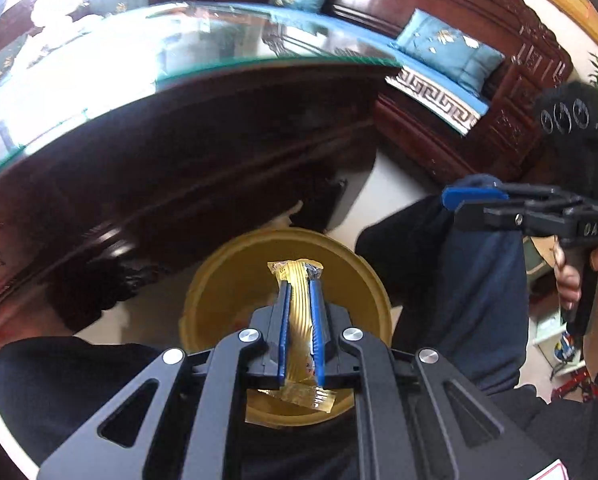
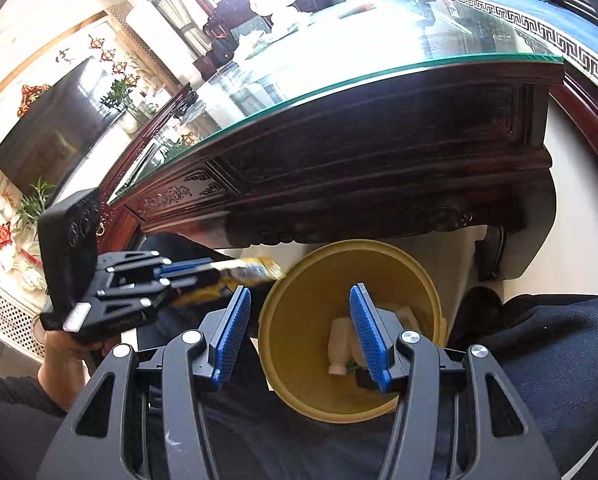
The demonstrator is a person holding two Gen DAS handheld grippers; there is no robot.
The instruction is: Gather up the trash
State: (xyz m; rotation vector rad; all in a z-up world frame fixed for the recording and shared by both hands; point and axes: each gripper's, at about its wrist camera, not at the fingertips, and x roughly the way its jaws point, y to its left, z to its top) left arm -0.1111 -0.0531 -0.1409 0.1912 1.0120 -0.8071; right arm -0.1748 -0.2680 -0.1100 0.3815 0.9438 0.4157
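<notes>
My left gripper (image 1: 299,284) is shut on a gold foil wrapper (image 1: 299,312) and holds it over the open yellow bin (image 1: 215,280) on the floor. In the right wrist view the left gripper (image 2: 215,270) comes in from the left with the wrapper (image 2: 255,270) sticking out by the bin's rim (image 2: 431,280). My right gripper (image 2: 299,300) is open and empty above the bin. A white plastic bottle (image 2: 339,344) and other white trash lie inside the bin. In the left wrist view the right gripper (image 1: 455,202) appears at the right.
A dark carved wooden table with a glass top (image 2: 339,76) stands just behind the bin. The person's dark-trousered legs (image 2: 559,344) flank the bin. A wooden bench with blue cushions (image 1: 451,48) stands beyond the table.
</notes>
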